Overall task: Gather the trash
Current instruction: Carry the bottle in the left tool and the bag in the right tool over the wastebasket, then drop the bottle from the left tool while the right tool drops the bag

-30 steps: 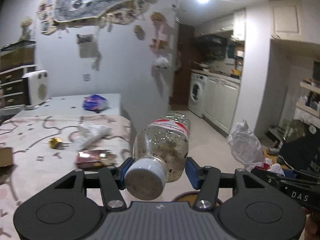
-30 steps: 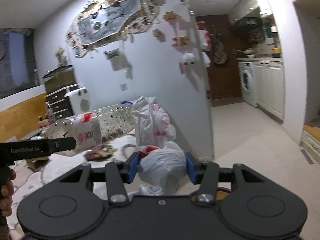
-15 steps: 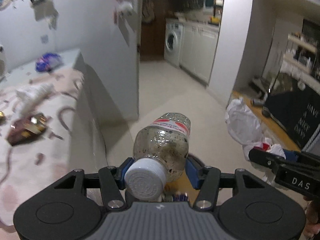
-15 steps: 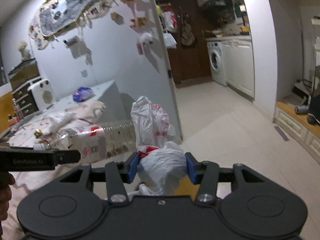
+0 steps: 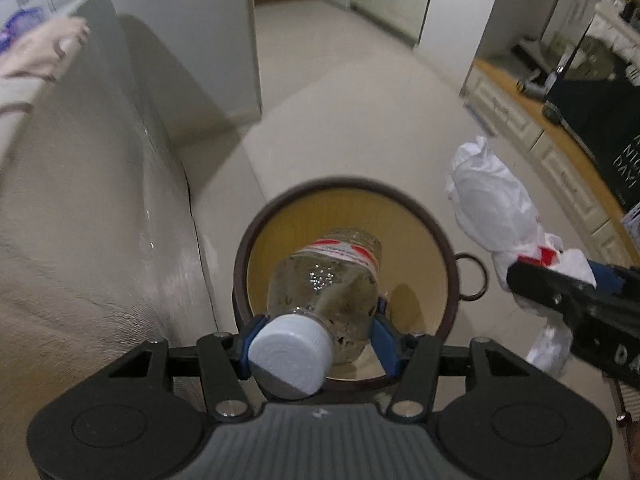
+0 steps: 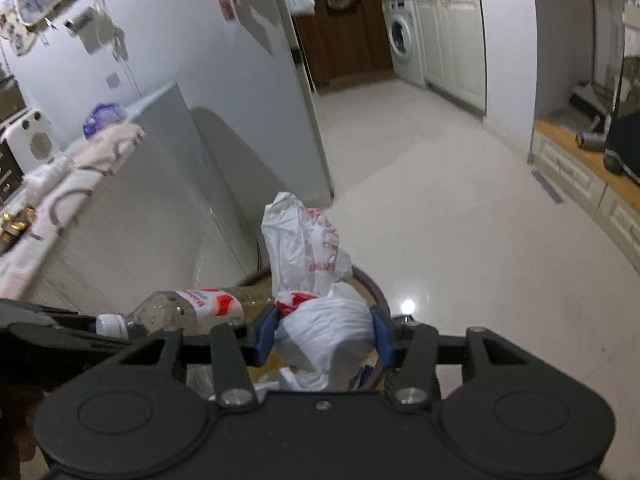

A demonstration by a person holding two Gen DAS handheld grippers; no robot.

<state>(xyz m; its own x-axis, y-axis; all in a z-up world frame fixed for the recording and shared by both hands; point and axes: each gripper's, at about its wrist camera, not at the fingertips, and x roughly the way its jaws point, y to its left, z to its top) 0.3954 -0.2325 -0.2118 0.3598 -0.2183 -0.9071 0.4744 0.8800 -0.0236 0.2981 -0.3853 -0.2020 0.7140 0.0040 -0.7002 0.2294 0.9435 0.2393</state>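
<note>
Jaws of the left gripper stand about half open and are clamped on a clear plastic bottle, the blue pads pressing its shoulder just below the white cap. That bottle has a red and white label near its far end and a dirty, speckled inside; it points away from the camera and hangs directly over the mouth of a round bin with a dark rim and a yellow-brown inner wall. A ring handle sticks out from the bin's right side. This bin stands on the pale floor, close against the side of a bed.

Jaws of the right gripper are likewise about half open and closed on a crumpled white plastic bag with red print, which bulges between the pads and rises above them. From the right wrist view the bag hangs above the bin's rim, with the bottle just to its left. In the left wrist view the bag sits to the right of the bin.
</note>
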